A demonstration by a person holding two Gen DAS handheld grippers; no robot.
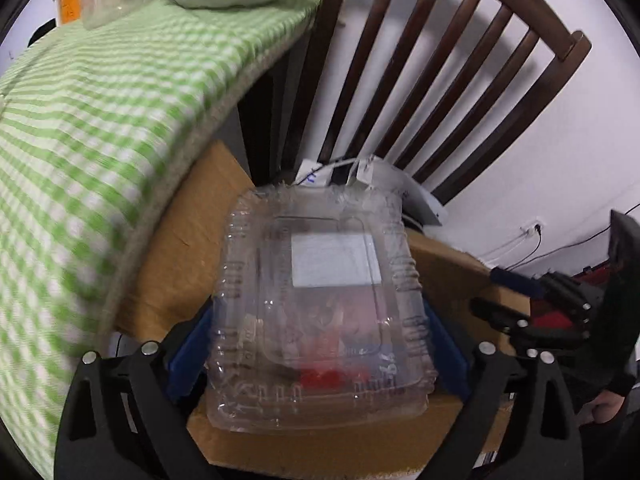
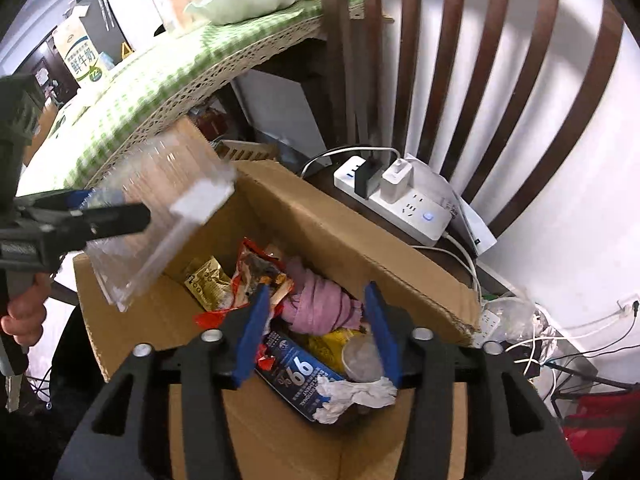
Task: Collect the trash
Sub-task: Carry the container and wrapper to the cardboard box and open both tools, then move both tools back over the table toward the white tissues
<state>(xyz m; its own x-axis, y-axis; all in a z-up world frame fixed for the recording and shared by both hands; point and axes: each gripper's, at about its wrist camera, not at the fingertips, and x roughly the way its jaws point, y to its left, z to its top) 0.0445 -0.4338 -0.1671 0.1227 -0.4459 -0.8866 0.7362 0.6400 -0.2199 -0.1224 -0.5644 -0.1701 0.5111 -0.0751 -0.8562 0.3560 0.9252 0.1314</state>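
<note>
A clear plastic clamshell container [image 1: 320,304] with a white label sits between the blue pads of my left gripper [image 1: 316,306], which hold it by its two sides over the open cardboard box [image 1: 180,240]. In the right wrist view the container [image 2: 160,216] hangs tilted above the left rim of the box [image 2: 360,240], with the left gripper [image 2: 108,206] on it. My right gripper [image 2: 317,290] is open above the box with nothing between its pads. Under it lie a crumpled white tissue [image 2: 356,396], snack wrappers [image 2: 248,276], a pink cloth [image 2: 320,304] and a blue packet [image 2: 300,372].
A table with a green checked cloth [image 1: 100,120] overhangs the box on the left and carries a white dish [image 2: 248,0] and a milk carton [image 2: 80,56]. A dark wooden chair back [image 1: 440,60] stands behind. A white power strip [image 2: 400,196] with chargers and cables lies right of the box.
</note>
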